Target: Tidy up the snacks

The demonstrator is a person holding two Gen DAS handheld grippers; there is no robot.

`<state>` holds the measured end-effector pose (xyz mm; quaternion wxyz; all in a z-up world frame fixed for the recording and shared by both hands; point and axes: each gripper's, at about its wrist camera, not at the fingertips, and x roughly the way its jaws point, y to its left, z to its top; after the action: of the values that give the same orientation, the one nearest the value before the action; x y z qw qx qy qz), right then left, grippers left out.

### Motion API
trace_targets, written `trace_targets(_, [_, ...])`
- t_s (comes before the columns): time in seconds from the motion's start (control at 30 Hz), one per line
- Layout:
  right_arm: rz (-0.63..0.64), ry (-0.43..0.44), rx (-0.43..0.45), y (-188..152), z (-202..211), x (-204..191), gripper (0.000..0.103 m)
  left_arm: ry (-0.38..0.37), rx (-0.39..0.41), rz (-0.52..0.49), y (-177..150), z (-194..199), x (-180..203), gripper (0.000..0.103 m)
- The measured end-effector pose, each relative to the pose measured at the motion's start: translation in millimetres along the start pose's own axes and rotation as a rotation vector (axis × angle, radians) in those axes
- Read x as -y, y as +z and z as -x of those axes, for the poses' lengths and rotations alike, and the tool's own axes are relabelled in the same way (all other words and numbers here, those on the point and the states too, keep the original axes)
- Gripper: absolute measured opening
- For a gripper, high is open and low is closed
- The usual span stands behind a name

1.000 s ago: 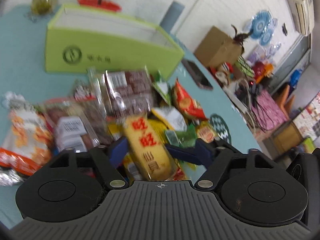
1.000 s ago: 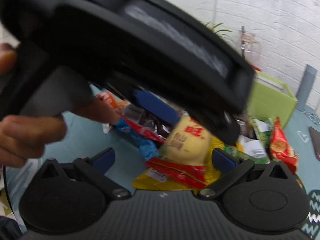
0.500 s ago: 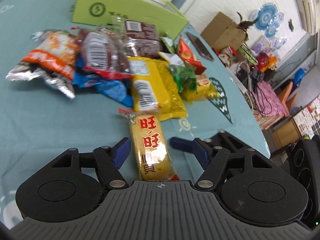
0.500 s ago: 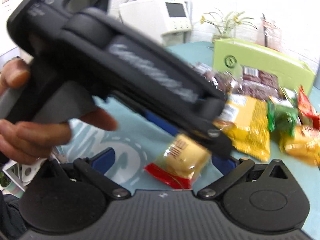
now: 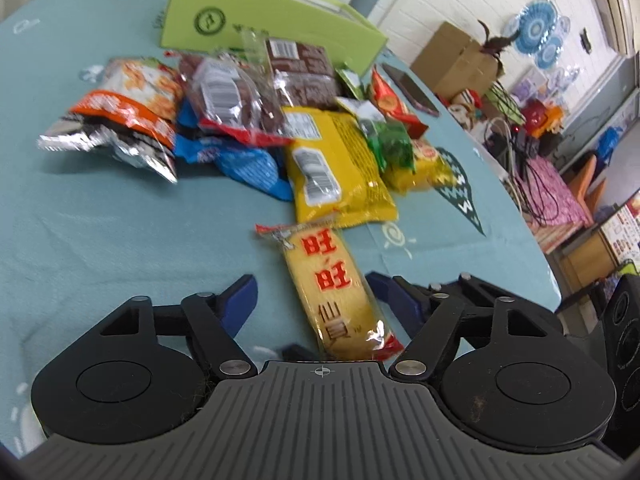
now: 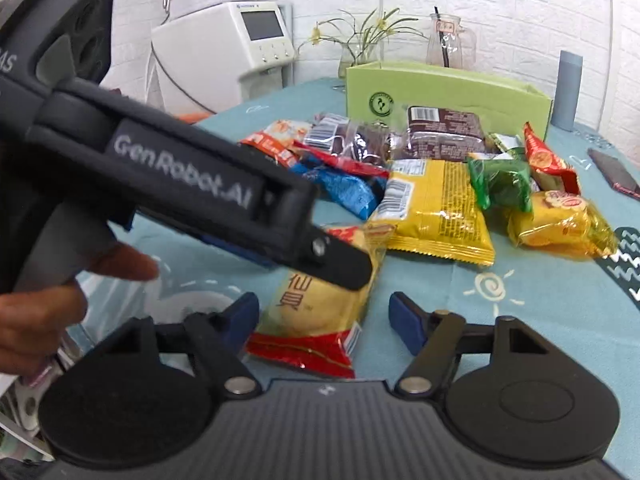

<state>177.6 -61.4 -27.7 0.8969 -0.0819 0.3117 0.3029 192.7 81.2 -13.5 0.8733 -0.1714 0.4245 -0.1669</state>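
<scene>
A yellow rice-cracker pack with red characters [image 5: 334, 292] lies on the teal tablecloth between the spread fingers of my open left gripper [image 5: 314, 298], touching neither. In the right wrist view the same pack [image 6: 320, 300] lies between the fingers of my open right gripper [image 6: 324, 312], partly hidden by the left gripper's body [image 6: 180, 184]. A pile of snack bags [image 5: 280, 120] lies beyond. A green open box [image 5: 260, 28] stands behind the pile.
A large yellow bag [image 6: 436, 208], a green packet [image 6: 500, 180] and a small yellow pack [image 6: 560, 220] lie near the front of the pile. A phone [image 5: 410, 88] lies right of the box. The table edge [image 5: 532, 240] curves off at the right. A white appliance [image 6: 224, 48] stands at the back left.
The left gripper carried the yellow pack out of the pile toward the near side of the table, set it down and opened. The right gripper stayed open beside it.
</scene>
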Motion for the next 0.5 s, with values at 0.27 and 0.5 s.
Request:
trace_targets(0.27, [-0.013, 0.051, 0.020, 19.7, 13.6, 14.6, 0.054, -0.077, 0.018, 0.020, 16.2, 15.2, 9.2, 0.021])
trace_targets(0.5, [0.136, 0.010, 0.189, 118.9, -15.2, 44.3, 0.062, -0.040, 0.208, -0.086, 129.6, 20.8, 17.3, 0.022])
